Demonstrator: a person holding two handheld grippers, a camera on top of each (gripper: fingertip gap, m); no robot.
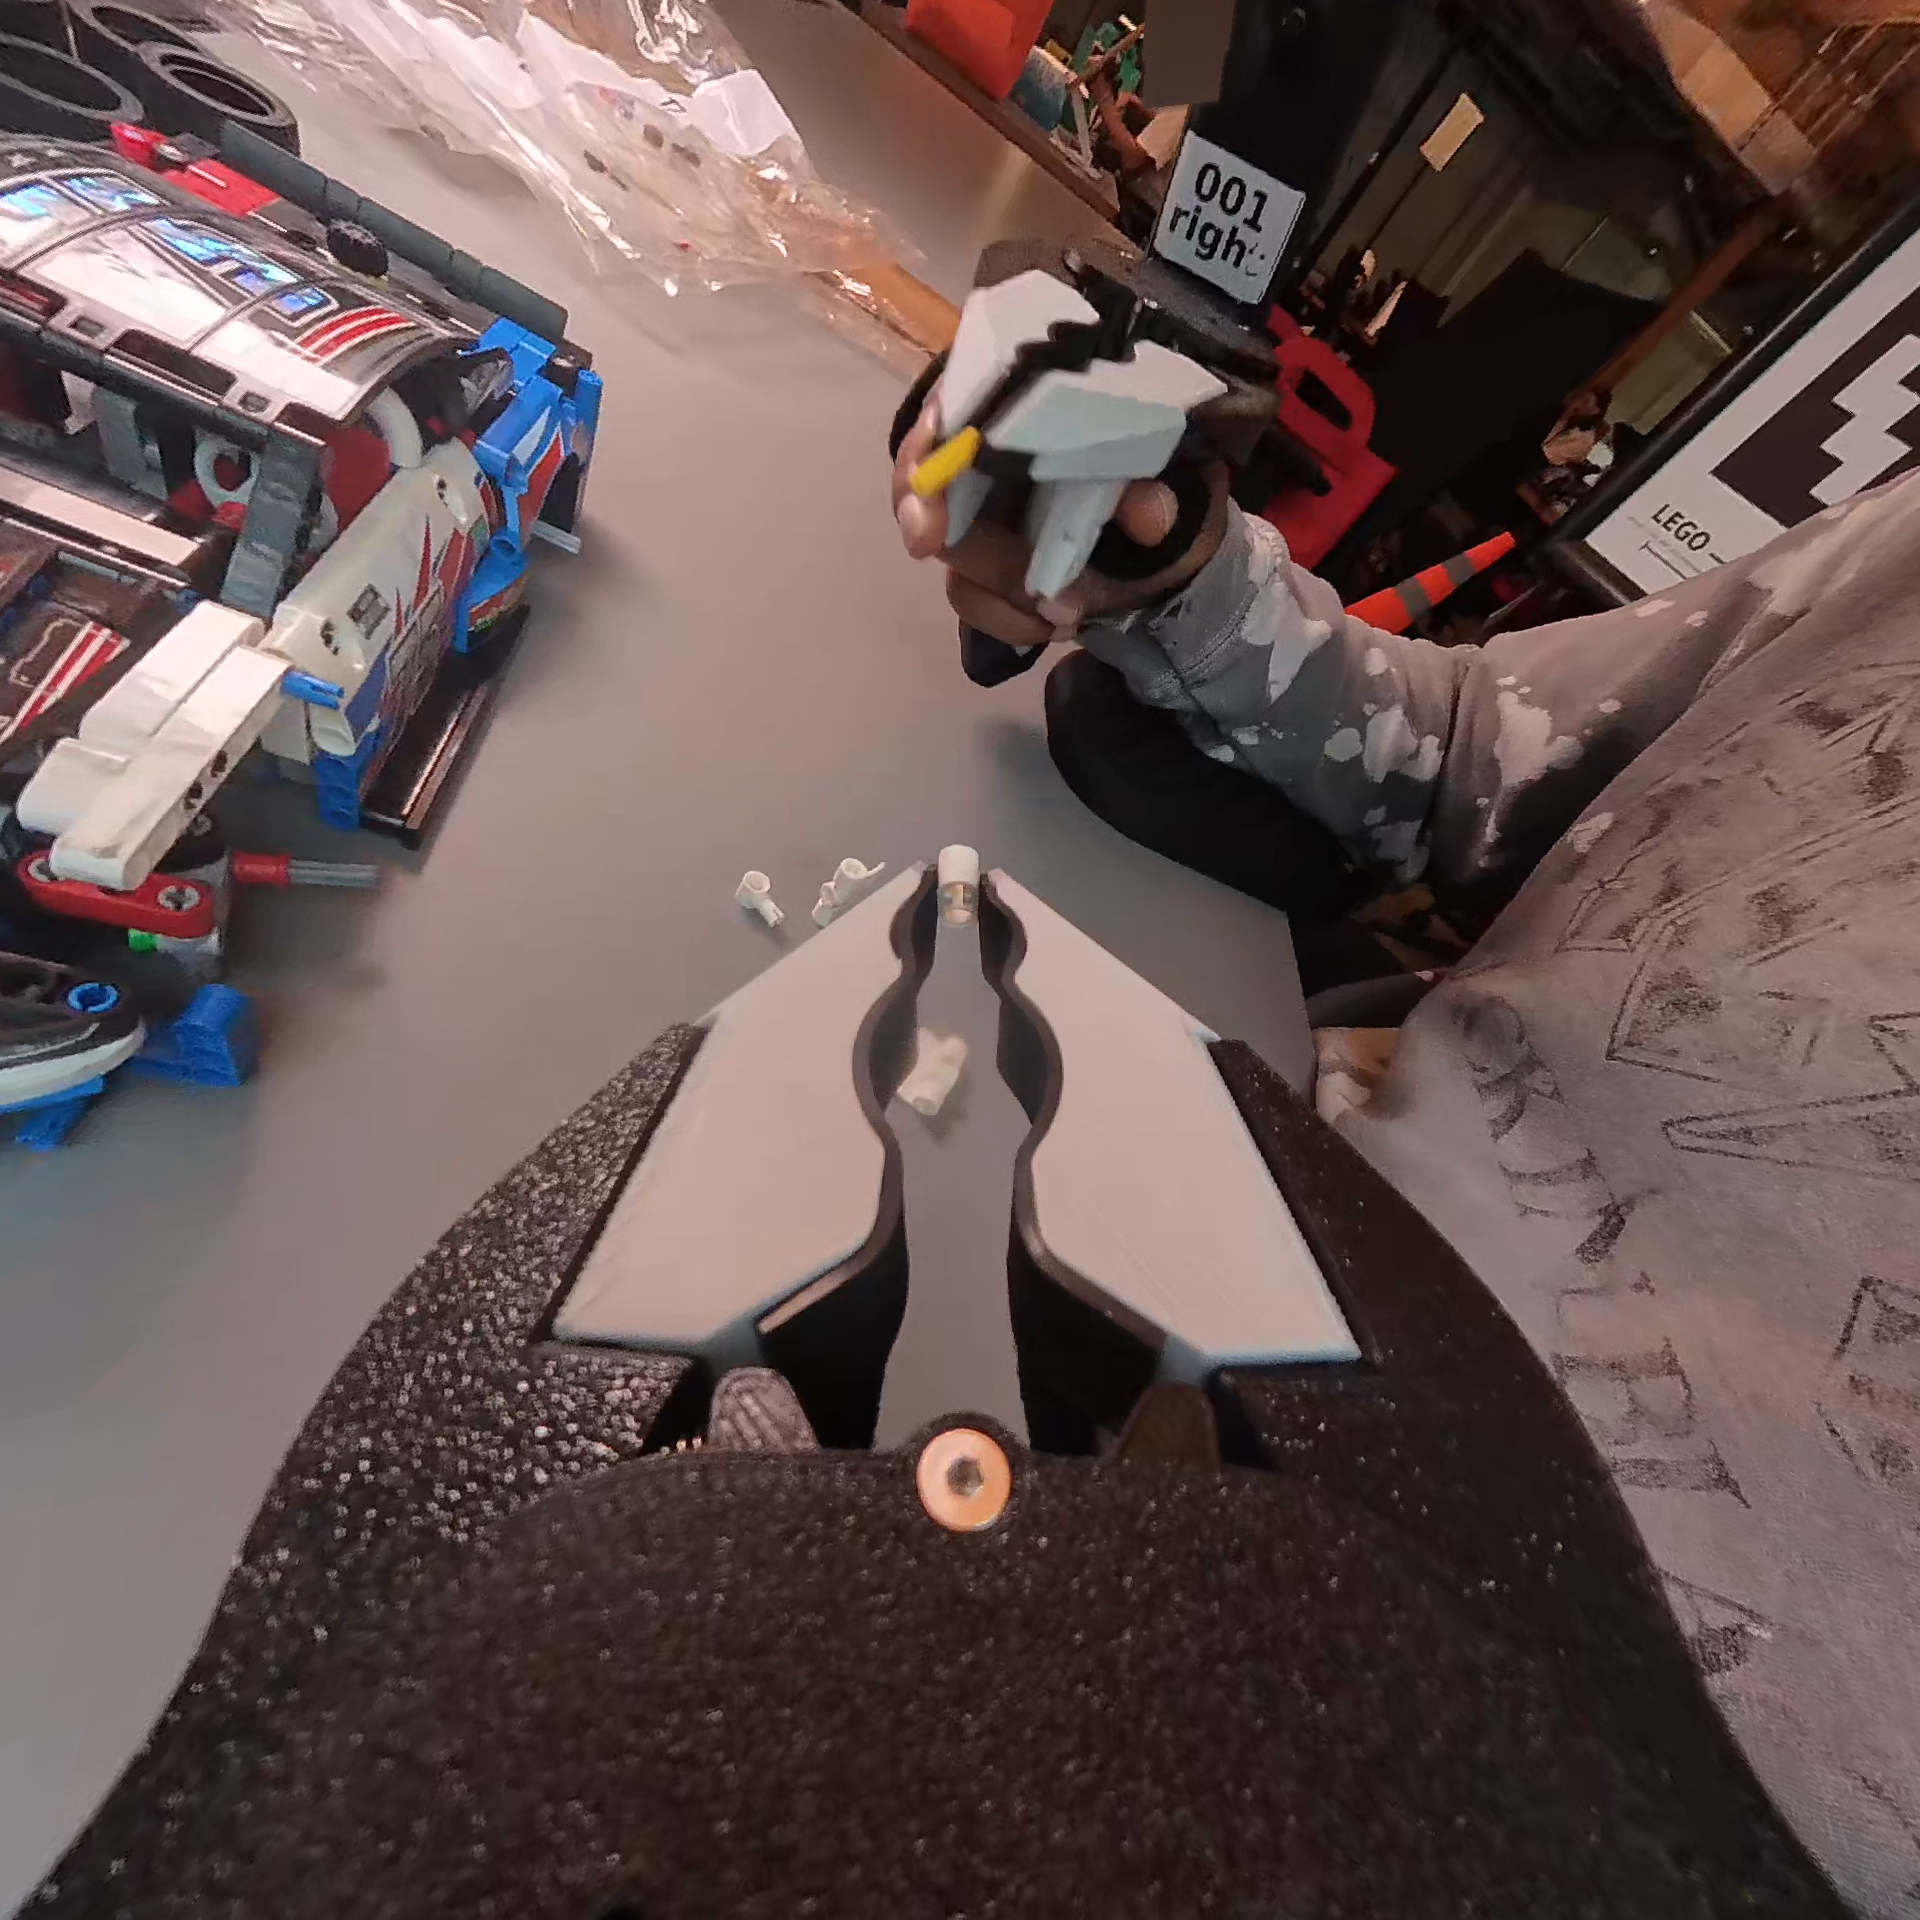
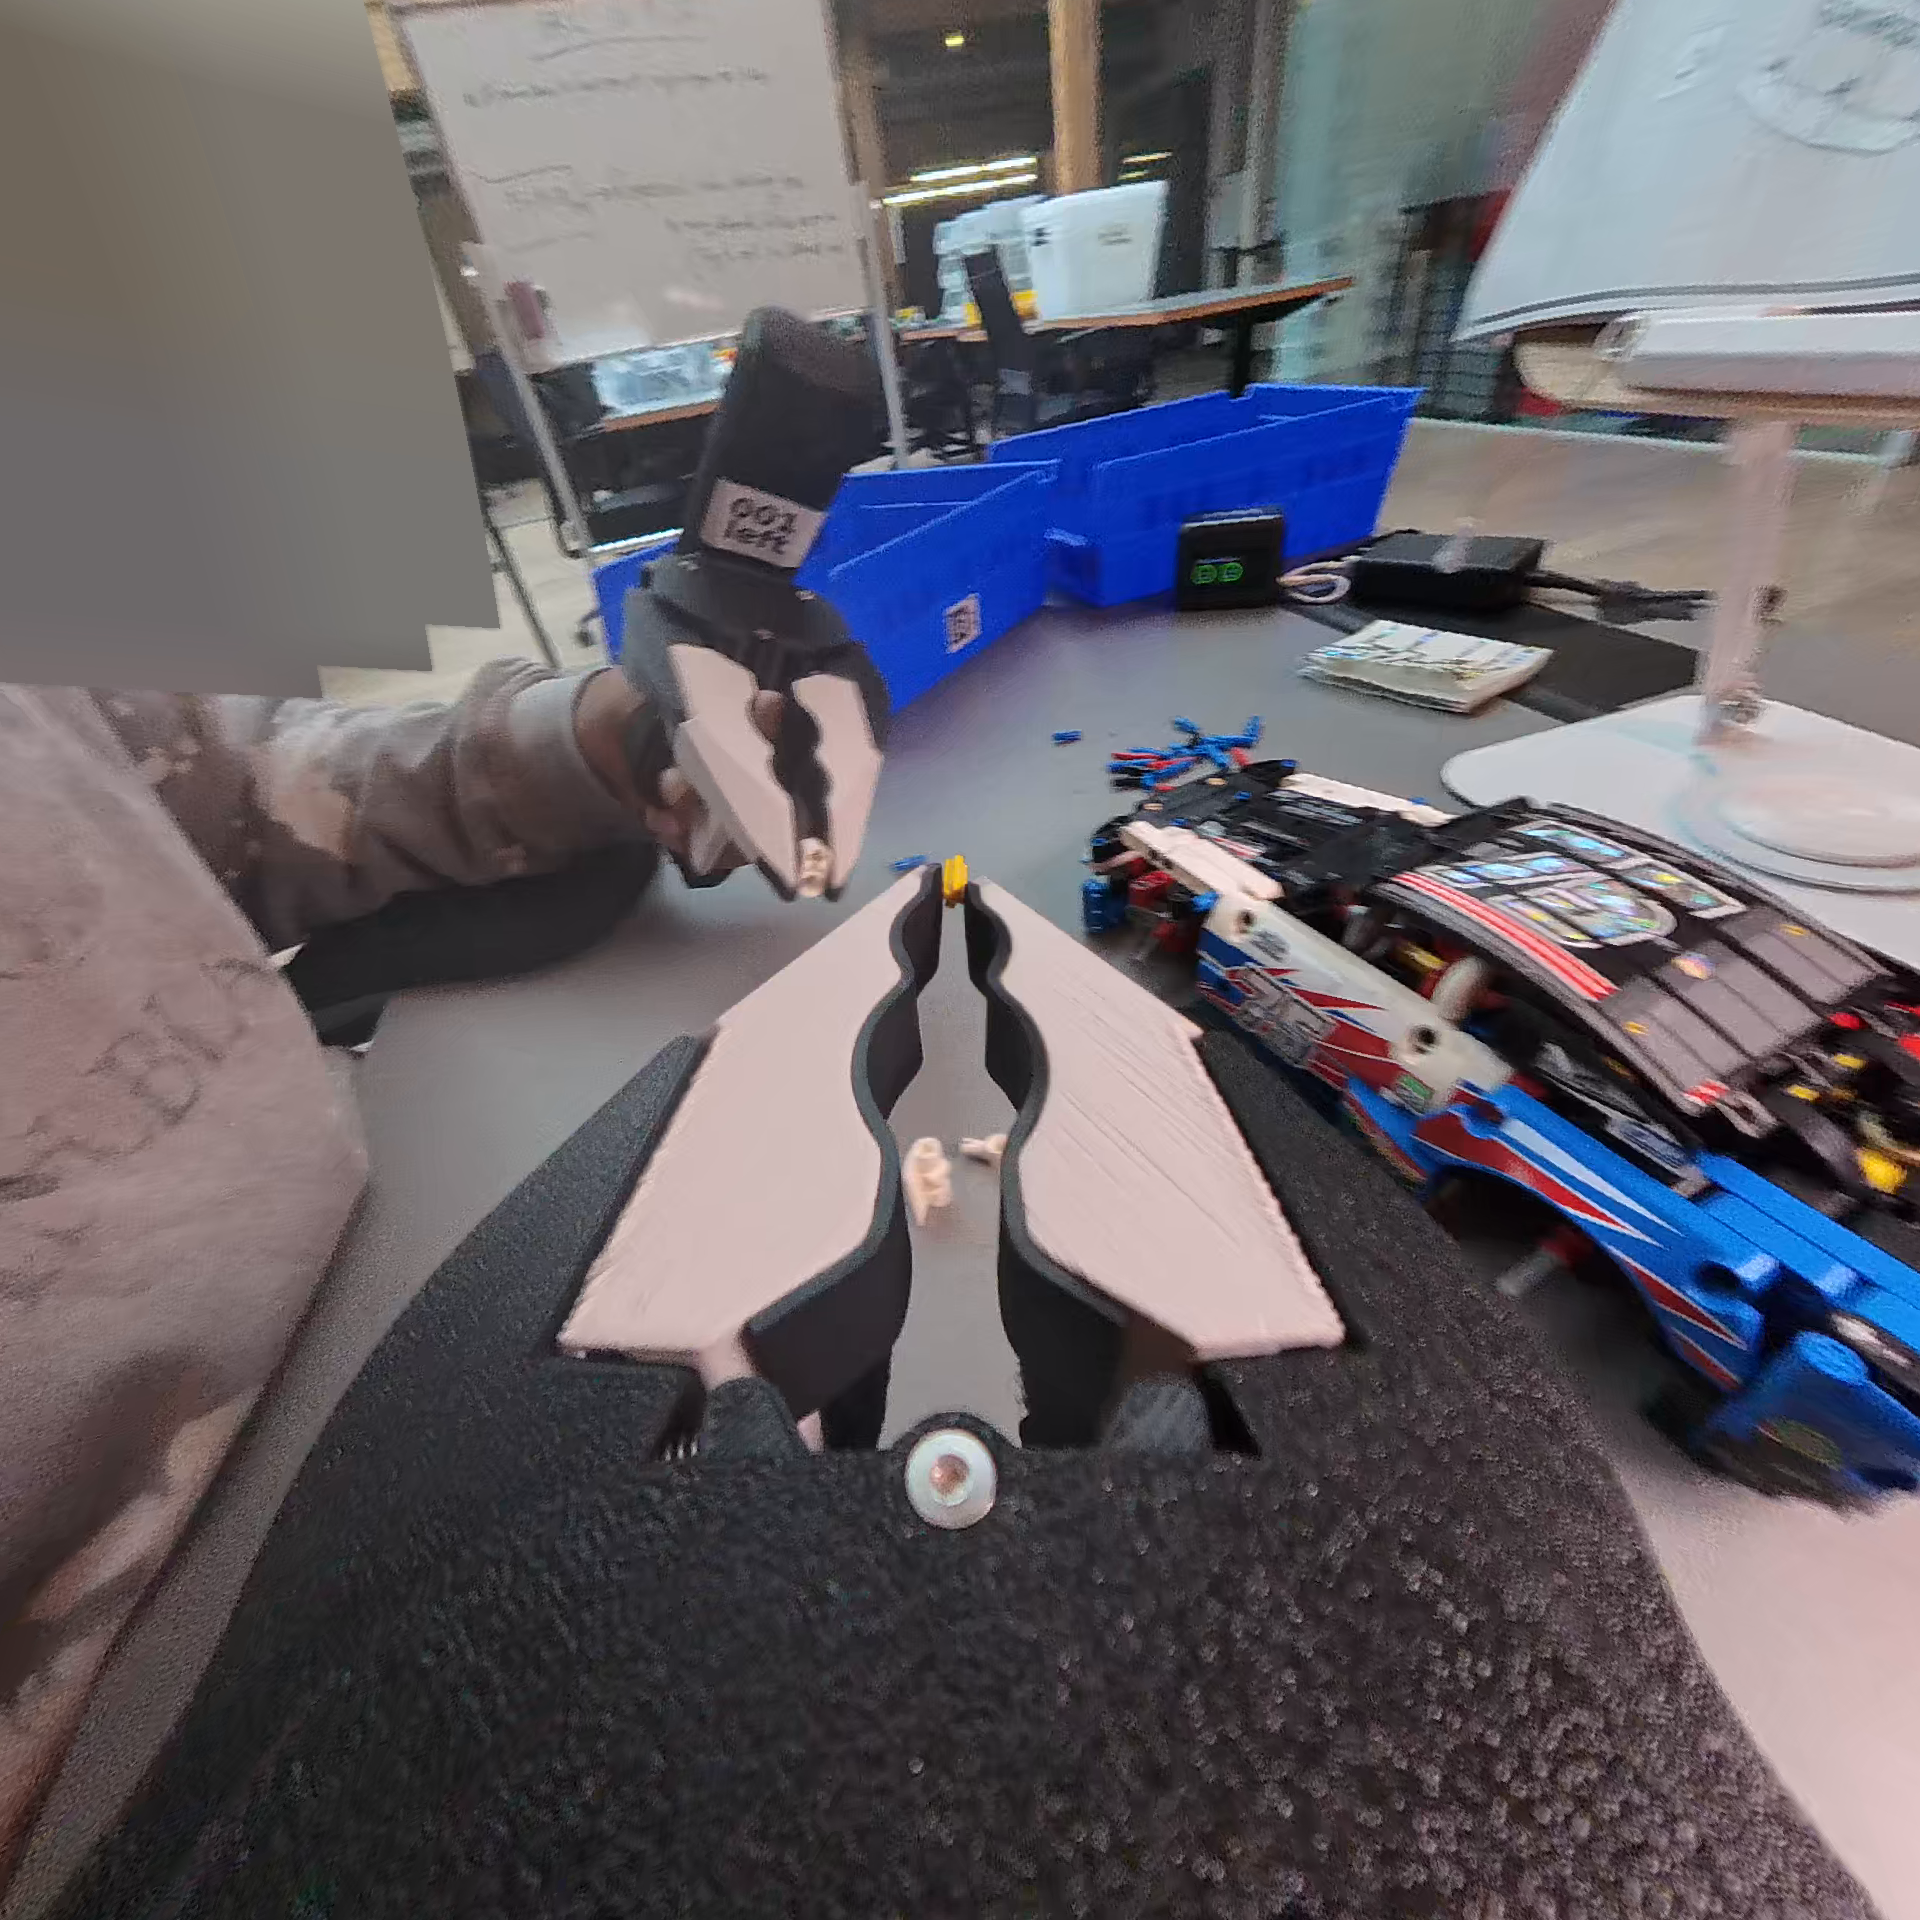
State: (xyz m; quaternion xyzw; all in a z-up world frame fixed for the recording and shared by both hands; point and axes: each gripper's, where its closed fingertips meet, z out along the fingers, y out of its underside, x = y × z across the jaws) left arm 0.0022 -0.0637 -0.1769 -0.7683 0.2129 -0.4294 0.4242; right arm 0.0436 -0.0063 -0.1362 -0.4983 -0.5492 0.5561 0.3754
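My left gripper (image 1: 958,883) is shut on a small white connector piece (image 1: 958,878), held above the grey table (image 1: 727,644). It also shows in the right wrist view (image 2: 816,868), tips pointing down. My right gripper (image 2: 954,883) is shut on a small yellow pin (image 2: 954,878); it also shows in the left wrist view (image 1: 966,468), raised above the table, the yellow pin (image 1: 943,462) sticking out at its tips. Three loose white connector pieces (image 1: 935,1070) lie on the table under and beside my left gripper. A brick-built race car (image 1: 260,520) in blue, white, red and black lies to the left.
Crumpled clear plastic bags (image 1: 644,156) and black tyres (image 1: 156,83) lie at the far side. Blue bins (image 2: 1143,499), a booklet (image 2: 1423,665), loose blue and red pins (image 2: 1184,748) and a white lamp base (image 2: 1714,790) stand behind the car (image 2: 1558,1039). The person's sleeve (image 1: 1299,675) rests at the table edge. About 9 cm separates my left fingertips from my right.
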